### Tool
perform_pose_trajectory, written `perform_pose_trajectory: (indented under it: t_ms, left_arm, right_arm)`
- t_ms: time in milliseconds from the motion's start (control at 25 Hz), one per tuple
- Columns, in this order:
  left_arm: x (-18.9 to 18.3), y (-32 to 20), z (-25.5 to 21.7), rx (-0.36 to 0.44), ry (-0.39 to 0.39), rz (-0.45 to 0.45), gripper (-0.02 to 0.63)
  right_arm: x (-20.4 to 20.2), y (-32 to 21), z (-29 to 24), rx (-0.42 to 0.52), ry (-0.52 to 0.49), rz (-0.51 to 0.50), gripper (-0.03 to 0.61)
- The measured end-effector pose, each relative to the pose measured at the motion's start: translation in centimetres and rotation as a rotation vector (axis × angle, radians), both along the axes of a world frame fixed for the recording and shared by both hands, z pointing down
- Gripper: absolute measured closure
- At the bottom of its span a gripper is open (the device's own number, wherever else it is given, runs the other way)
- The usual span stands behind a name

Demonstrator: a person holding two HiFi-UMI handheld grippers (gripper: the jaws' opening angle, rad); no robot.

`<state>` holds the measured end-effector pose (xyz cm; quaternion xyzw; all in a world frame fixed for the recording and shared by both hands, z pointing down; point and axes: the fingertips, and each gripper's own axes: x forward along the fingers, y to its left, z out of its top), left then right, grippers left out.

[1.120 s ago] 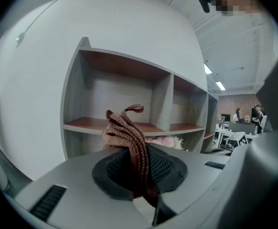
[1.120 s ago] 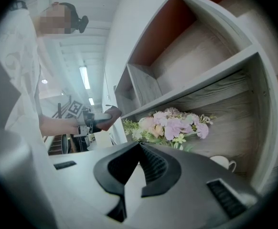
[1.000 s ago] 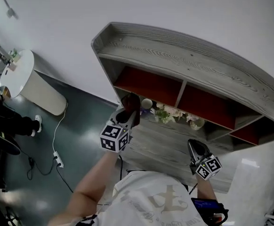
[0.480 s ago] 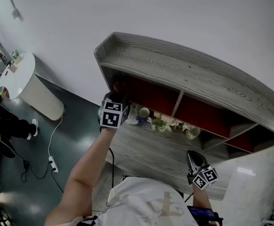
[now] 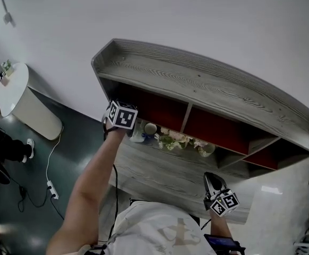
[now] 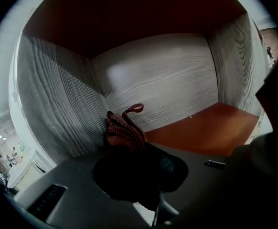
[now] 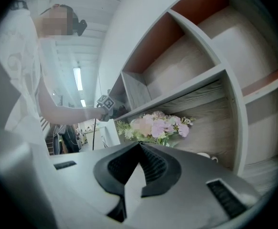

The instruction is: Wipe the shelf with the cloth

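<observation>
Cloth (image 6: 124, 130) sits bunched in our left gripper (image 6: 132, 149), jaws clamped on it, inside the end compartment of the shelf (image 5: 197, 84), near its side wall. Our right gripper (image 7: 139, 147) hangs closed and empty. Little cloth protrudes, so we may scrape bare jaws along the wood.

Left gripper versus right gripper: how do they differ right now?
The left gripper is shut on the reddish knitted cloth; the right gripper is shut on nothing. The left gripper reaches into the leftmost red compartment of the shelf; the right gripper hangs lower, outside the shelf, facing the flowers. Both have their jaws together.
</observation>
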<state>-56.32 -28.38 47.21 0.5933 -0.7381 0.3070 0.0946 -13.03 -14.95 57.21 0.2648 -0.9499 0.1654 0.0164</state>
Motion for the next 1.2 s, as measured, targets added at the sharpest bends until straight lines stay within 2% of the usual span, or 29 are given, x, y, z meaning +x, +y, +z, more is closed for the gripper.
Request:
perform_pose_trajectory:
  t_ms: [240, 480, 760, 1200]
  left_arm:
    - [0.2, -0.2, 0.6, 0.02, 0.124, -0.003, 0.549]
    - [1.7, 0.1, 0.2, -0.01, 0.185, 0.05, 0.551]
    - [6.8, -0.6, 0.3, -0.069, 0.19, 0.175, 0.551]
    - [14.9, -1.3, 0.5, -0.116, 0.234, 0.336, 0.551]
  right_arm:
    - [0.4, 0.5, 0.3, -0.002, -0.003, 0.011, 0.574]
    - [1.4, 1.5, 0.7, -0.009, 0.004, 0.036, 0.574]
    - [2.8, 2.3, 0.6, -0.013, 0.004, 0.073, 0.574]
    - [5.3, 3.0, 0.9, -0.028, -0.019, 0.127, 0.574]
